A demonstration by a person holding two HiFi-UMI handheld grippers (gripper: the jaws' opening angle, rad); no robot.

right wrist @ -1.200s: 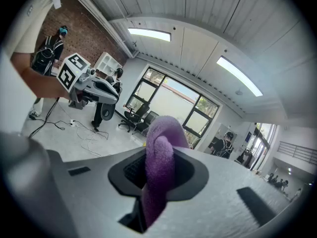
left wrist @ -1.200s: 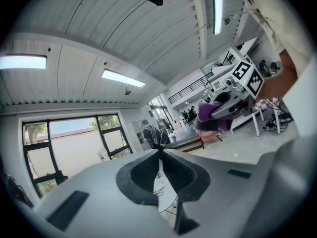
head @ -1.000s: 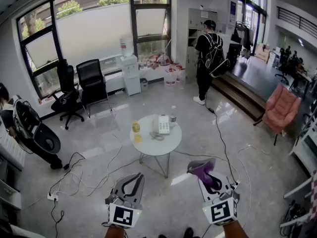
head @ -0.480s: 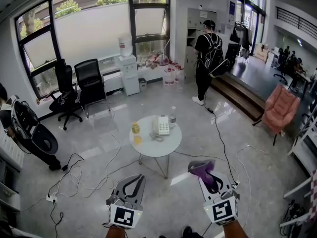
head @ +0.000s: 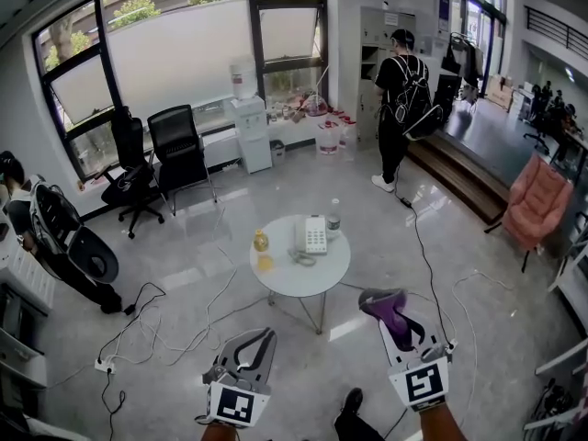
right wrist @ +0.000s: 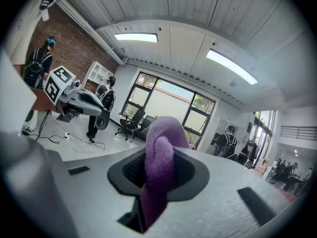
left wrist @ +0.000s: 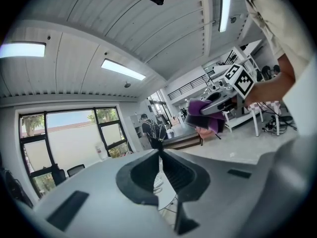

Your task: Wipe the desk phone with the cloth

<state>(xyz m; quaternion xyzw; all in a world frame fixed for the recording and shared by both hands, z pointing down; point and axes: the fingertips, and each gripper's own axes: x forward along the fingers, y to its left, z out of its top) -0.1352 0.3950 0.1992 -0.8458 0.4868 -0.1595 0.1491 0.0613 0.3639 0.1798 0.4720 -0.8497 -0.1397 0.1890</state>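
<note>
The white desk phone point(head: 313, 235) lies on a small round white table point(head: 287, 278) in the middle of the room, well ahead of both grippers. My right gripper point(head: 378, 303) is held low at the right, above the floor, shut on a purple cloth point(head: 386, 309) that bulges out past its tips. In the right gripper view the cloth point(right wrist: 160, 155) fills the gap between the jaws. My left gripper point(head: 264, 337) is held low at the left, shut and empty; its jaws meet in the left gripper view point(left wrist: 159, 155).
A yellow bottle point(head: 261, 241) and a clear bottle point(head: 333, 219) also stand on the table. Cables point(head: 175, 315) trail across the floor. Black office chairs point(head: 177, 154) line the window, a person with a backpack point(head: 402, 95) stands beyond, and a pink armchair point(head: 537, 205) sits right.
The table and phone have drifted slightly right and nearer in the head view. Both grippers keep the same pose, and the cloth stays in the right one.
</note>
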